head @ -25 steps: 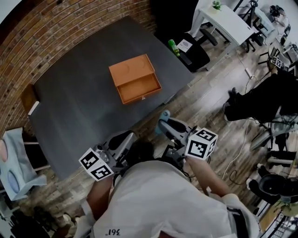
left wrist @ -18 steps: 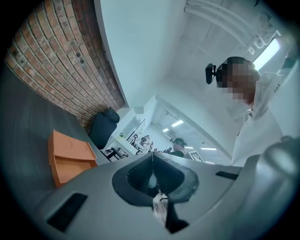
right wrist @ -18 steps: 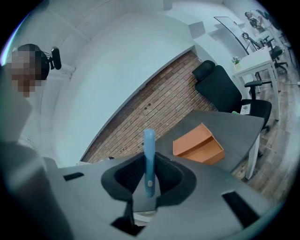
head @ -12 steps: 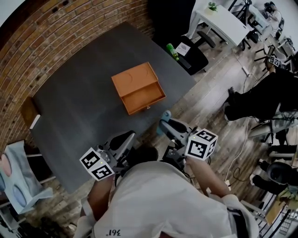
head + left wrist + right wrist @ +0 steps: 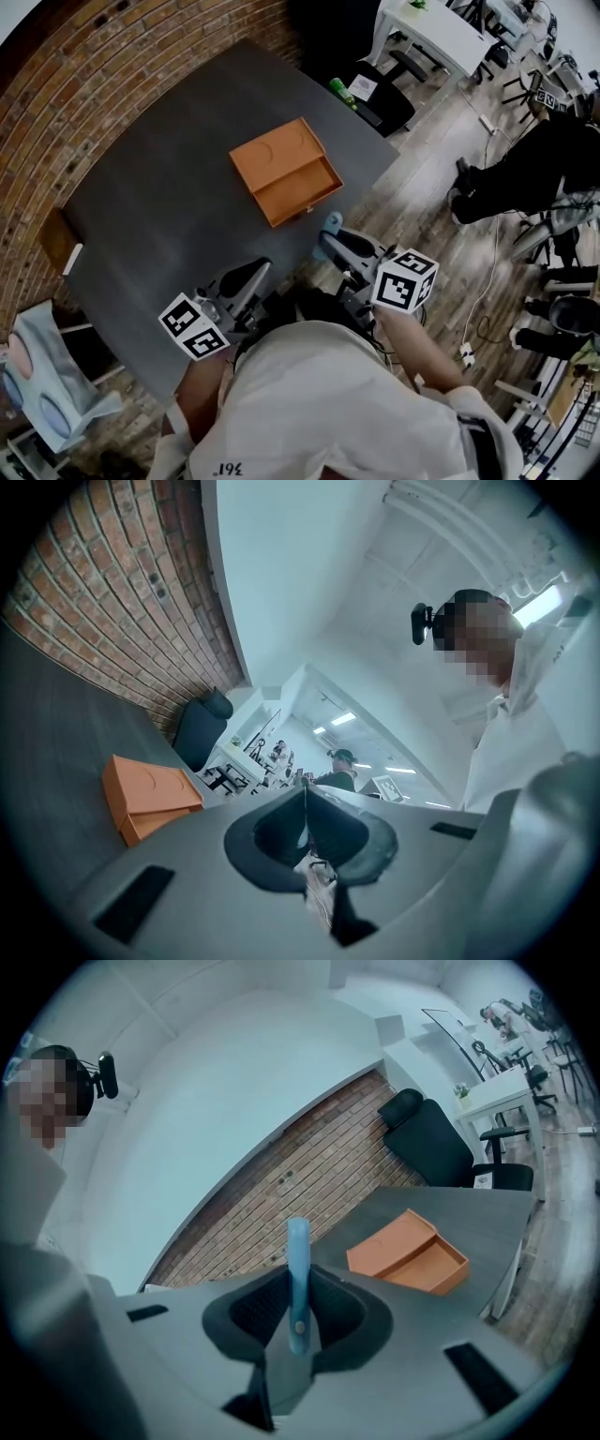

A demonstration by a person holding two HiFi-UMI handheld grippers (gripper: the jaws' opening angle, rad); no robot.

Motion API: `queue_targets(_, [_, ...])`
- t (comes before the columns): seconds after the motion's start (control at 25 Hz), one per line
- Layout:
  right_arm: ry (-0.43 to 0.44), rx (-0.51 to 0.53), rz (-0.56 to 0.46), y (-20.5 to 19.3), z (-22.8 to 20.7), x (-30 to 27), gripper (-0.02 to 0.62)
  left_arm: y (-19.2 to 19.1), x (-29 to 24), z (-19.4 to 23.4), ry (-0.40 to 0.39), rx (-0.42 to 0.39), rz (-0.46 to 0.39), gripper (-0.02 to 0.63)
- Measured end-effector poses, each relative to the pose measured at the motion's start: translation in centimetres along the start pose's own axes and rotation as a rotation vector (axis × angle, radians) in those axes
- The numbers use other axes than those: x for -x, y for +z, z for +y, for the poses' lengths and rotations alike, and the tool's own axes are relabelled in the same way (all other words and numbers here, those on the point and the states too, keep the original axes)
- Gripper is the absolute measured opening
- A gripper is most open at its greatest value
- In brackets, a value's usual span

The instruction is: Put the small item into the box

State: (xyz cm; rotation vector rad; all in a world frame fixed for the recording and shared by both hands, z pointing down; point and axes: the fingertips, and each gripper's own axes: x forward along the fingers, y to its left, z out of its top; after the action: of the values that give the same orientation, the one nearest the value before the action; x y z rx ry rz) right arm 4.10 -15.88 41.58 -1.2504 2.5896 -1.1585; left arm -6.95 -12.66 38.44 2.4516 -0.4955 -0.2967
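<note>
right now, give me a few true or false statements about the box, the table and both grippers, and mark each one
1. The right gripper is clamped on a thin blue item. True.
2. The orange box has its drawer pushed shut. False: the drawer is pulled out and looks empty.
3. The left gripper holds a blue item as well. False: its jaws are together with nothing between them.
4. The box sits on the dark table. True.
5. The blue item lies in the box. False: it is between the right gripper's jaws, away from the box.
</note>
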Motion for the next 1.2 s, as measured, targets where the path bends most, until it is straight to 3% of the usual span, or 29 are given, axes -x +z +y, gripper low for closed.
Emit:
queue_targets(0.32, [-0.024, 0.001, 0.015, -0.4, -0.7, -0.1, 0.078, -0.2, -0.2, 0.5, -0.003, 0.003, 0.016, 0.012])
queue_targets(1.04, [0.047, 0.064, 0.096, 3.7, -3.9, -3.1, 0.078, 1.7, -4.7, 3.2, 0.059, -0.054, -0.019, 0.014])
queue_targets(1.2, [0.048, 0.091, 0.109, 4.7, -4.7, -4.2, 0.078, 2.5, -6.0, 3.8, 0.072, -0.092, -0.017, 0.063])
